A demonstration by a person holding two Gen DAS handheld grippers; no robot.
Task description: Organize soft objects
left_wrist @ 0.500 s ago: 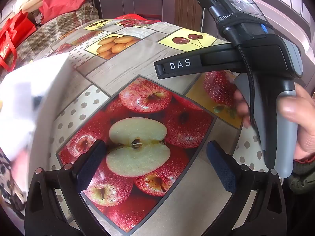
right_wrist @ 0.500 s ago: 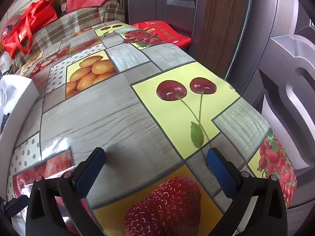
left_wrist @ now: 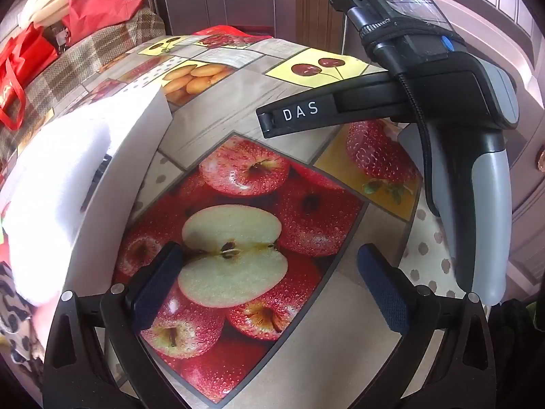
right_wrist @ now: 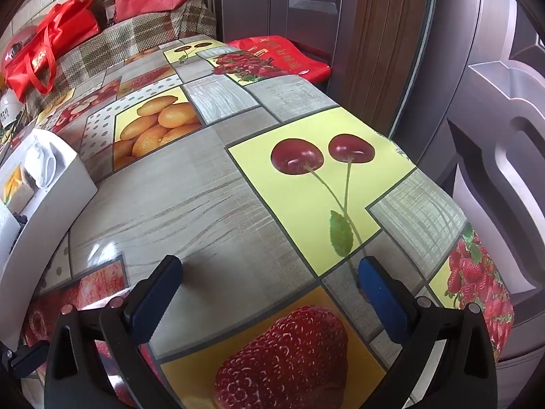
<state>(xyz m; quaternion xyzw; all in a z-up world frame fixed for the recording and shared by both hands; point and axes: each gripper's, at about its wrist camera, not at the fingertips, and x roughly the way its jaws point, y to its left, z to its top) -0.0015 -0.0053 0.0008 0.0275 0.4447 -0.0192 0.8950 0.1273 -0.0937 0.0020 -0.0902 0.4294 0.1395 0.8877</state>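
Note:
Over the apple print on the tablecloth, my left gripper (left_wrist: 269,272) stands open with nothing between its blue pads. My right gripper (right_wrist: 269,272) is open too, above bare cloth between the cherry and strawberry prints. In the left wrist view the right gripper (left_wrist: 299,116) shows from the side at the upper right. A white box (right_wrist: 51,204) sits to the left of both grippers; white fabric (right_wrist: 41,163) and a yellow piece (right_wrist: 15,182) lie inside it. From the left wrist, the white box (left_wrist: 129,156) is overexposed, and leopard-print fabric (left_wrist: 13,306) lies at the left edge.
The table (right_wrist: 204,204) wears a fruit-print oilcloth, and its right edge drops off beside dark wooden doors (right_wrist: 374,34). Red bags (right_wrist: 44,51) and a checked cover (right_wrist: 136,34) lie beyond the far end. A red bag (right_wrist: 282,54) sits past the far right corner.
The white box has shifted right, closer to the grippers, and is no longer blurred. The hand seen on the right gripper's handle no longer shows. Both grippers have stayed in place.

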